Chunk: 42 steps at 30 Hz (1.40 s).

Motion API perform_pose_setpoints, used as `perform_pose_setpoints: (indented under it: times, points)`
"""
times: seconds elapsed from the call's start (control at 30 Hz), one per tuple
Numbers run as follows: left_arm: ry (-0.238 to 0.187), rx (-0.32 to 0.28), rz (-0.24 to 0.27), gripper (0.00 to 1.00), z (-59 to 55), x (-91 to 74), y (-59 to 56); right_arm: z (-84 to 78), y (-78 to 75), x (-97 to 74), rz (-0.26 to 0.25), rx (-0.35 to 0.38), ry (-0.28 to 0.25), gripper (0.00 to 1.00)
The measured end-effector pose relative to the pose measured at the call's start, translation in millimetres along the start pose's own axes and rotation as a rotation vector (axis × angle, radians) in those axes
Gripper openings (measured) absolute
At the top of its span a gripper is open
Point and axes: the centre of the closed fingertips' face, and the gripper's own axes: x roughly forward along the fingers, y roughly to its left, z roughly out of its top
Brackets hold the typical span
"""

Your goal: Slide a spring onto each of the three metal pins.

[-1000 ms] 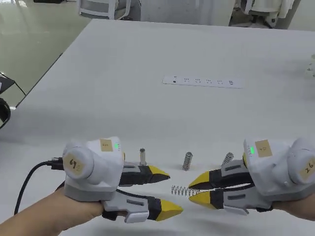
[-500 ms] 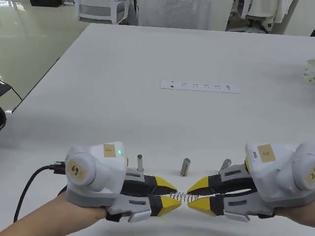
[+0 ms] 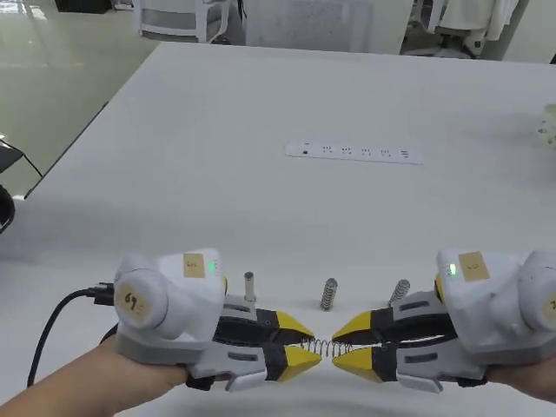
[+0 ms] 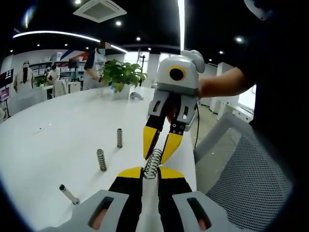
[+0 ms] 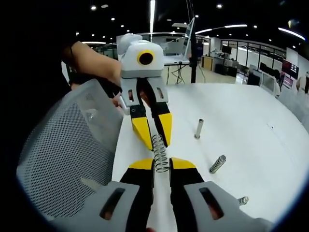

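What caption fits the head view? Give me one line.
Left gripper and right gripper pinch one spring between them over the table; behind, one bare pin, two sprung pins.

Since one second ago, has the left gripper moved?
Yes. The left gripper has shut on the spring, its tips now further right of the bare pin.

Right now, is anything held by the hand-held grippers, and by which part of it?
The spring, by its two ends: the left hand-held gripper is shut on one end, the right hand-held gripper on the other.
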Motion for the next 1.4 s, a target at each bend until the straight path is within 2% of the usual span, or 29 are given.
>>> perform_pose_setpoints:
  times: [0.2, 0.27, 0.37, 0.57, 0.63, 0.67, 0.7, 0.73, 0.83, 1.07, 1.23, 1.4]
  points:
    - [-0.003, -0.013, -0.007, 0.03, 0.7, -0.6, -1.5, -4.9, 0.6, -2.5, -0.004, 0.029, -0.01, 0.11]
    - [0.0, -0.015, -0.008, 0.03, 0.0, -0.4, -1.4, -6.3, 0.7, -3.0, -0.009, 0.028, -0.006, 0.09]
    - [0.001, -0.019, -0.001, 0.03, -1.2, 0.2, 0.6, -3.0, 0.7, -4.6, -0.02, 0.005, -0.019, 0.08]
    - [0.0, -0.03, 0.004, 0.03, -3.6, 0.7, 1.5, 5.1, 1.7, -7.0, -0.026, -0.071, 0.003, 0.08]
    - [0.01, -0.032, 0.013, 0.03, -6.5, 0.3, 2.5, 12.3, 1.8, -8.0, -0.021, -0.06, -0.019, 0.08]
    - [0.015, -0.03, 0.016, 0.02, -7.8, 0.3, 2.8, 17.1, 3.5, -8.1, -0.012, -0.058, -0.041, 0.08]
    - [0.023, -0.025, 0.015, 0.02, -10.0, 0.4, 2.3, 27.1, 7.9, -7.9, 0.005, -0.03, -0.087, 0.08]
    - [0.02, -0.03, 0.011, 0.02, -9.8, 0.6, 1.4, 30.0, 8.0, -8.0, 0.003, -0.033, -0.093, 0.08]
    - [0.028, -0.028, 0.01, 0.02, -11.5, 1.9, 0.2, 34.5, 10.7, -3.5, 0.006, -0.056, -0.086, 0.08]
    - [0.033, -0.016, -0.003, 0.02, -11.1, 5.1, -3.1, 48.1, 18.5, 4.1, 0.02, -0.075, -0.121, 0.07]
    - [0.033, -0.011, -0.006, 0.02, -8.7, 6.9, -4.6, 51.0, 18.2, 5.8, 0.01, -0.086, -0.141, 0.07]
    - [0.027, -0.037, -0.005, 0.02, -9.3, 6.5, -4.9, 49.2, 18.1, 3.7, 0.003, -0.106, -0.146, 0.07]
